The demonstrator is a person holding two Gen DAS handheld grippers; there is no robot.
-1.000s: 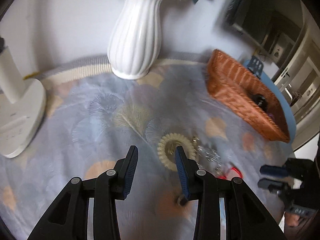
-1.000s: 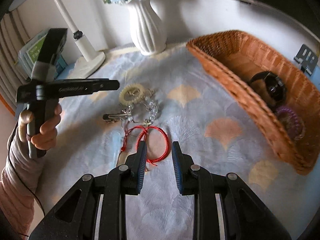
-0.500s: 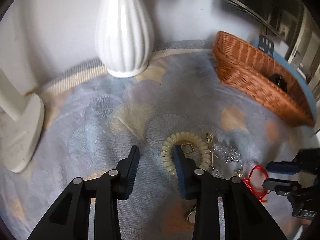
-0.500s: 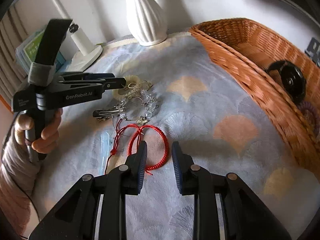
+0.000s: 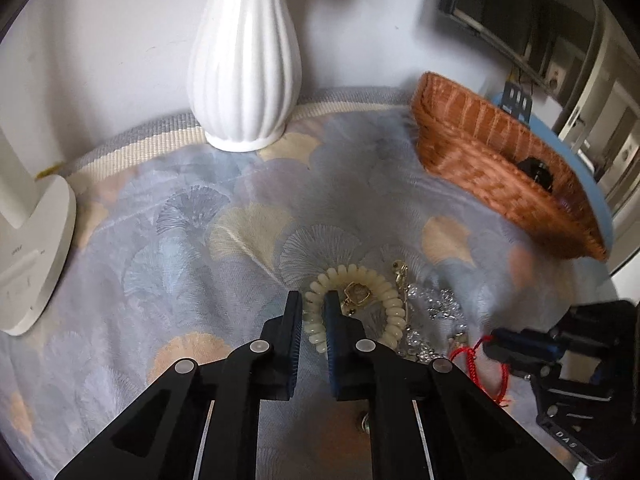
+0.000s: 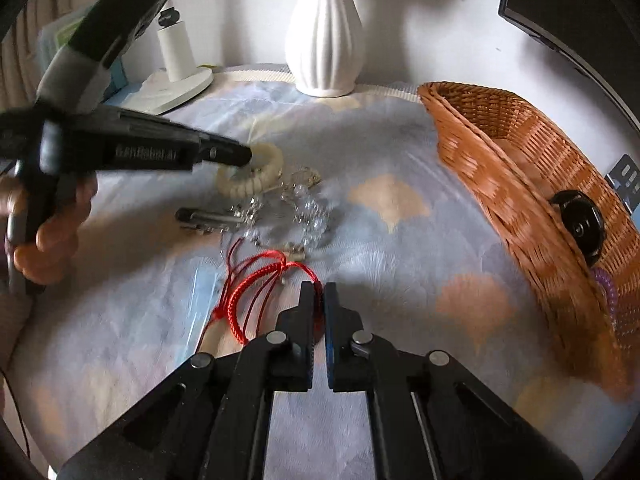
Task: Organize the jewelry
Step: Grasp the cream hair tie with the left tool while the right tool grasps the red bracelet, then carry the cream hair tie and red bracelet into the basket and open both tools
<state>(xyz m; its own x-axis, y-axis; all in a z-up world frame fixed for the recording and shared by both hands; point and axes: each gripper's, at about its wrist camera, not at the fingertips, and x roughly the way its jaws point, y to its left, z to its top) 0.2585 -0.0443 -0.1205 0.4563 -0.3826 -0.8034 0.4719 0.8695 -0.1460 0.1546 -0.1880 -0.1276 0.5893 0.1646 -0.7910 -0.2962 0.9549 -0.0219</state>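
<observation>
A cream spiral hair tie (image 5: 384, 286) lies on the patterned cloth; my left gripper (image 5: 313, 306) is shut on its left side. It also shows in the right wrist view (image 6: 256, 178) with the left gripper (image 6: 240, 156) on it. A small gold earring (image 5: 357, 293) sits inside the ring. A crystal bracelet (image 6: 308, 216) and a metal hair clip (image 6: 208, 216) lie beside it. My right gripper (image 6: 319, 294) is shut on the red cord bracelet (image 6: 260, 280). A wicker basket (image 6: 520, 184) at the right holds a black watch (image 6: 580, 226) and a purple hair tie (image 6: 608, 288).
A white ribbed vase (image 5: 244, 60) stands at the back of the cloth. A white lamp base (image 5: 28, 256) stands at the left. A pale blue stick (image 6: 200, 296) lies by the red cord. A dark monitor (image 5: 516, 12) sits at the back right.
My left gripper has moved forward and closed on the cream hair tie. My right gripper has moved forward and closed on the red cord bracelet.
</observation>
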